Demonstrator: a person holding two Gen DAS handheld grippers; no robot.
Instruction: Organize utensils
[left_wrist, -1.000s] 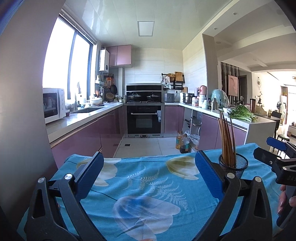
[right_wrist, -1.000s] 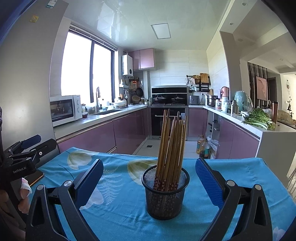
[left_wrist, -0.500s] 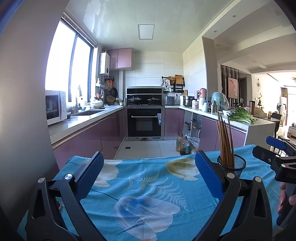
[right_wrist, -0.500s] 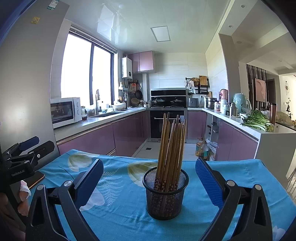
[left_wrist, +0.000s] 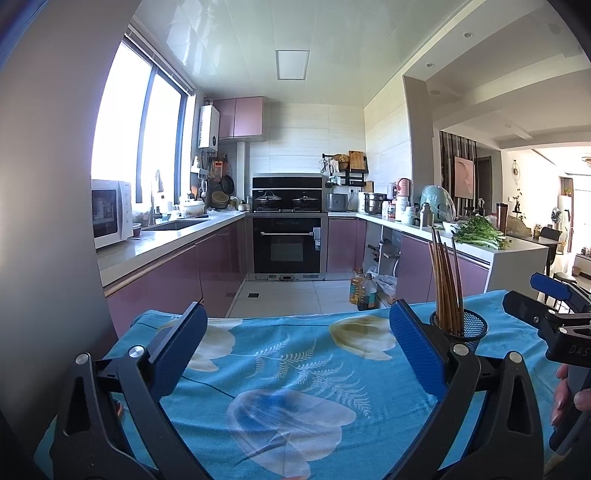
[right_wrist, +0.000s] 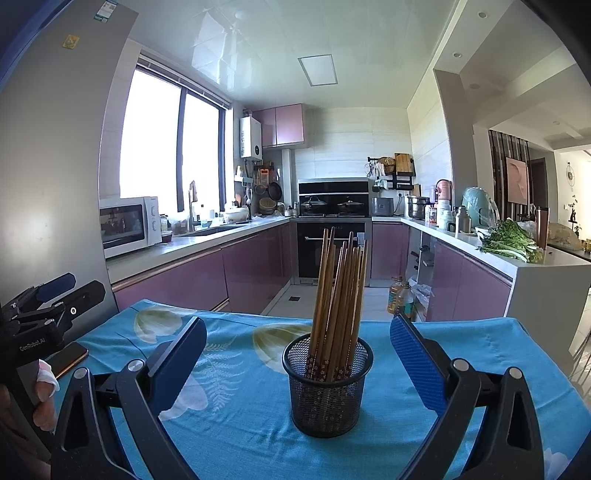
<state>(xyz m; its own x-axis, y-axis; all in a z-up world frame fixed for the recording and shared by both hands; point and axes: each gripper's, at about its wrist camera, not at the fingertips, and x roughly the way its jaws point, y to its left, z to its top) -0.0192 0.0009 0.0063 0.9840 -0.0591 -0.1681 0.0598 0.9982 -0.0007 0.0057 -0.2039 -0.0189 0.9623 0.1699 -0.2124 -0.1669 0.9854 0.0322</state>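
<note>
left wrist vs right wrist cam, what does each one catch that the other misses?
Only the left wrist view shows the right tongs from the side, at its right edge, with fingers of the hand holding them.

Only the right wrist view shows the phone on the tablecloth, the left tongs at its left edge, and the patterned lower ends of the chopsticks through the mesh.

Both show the mesh holder with chopsticks standing in it on the blue floral tablecloth, the microwave and the oven. Each view's own tongs are open.

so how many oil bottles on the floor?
2. Both stand side by side on the tile floor by the right-hand counter: the lighter oil bottle and the darker oil bottle right of it. More may be hidden behind the table.
</note>
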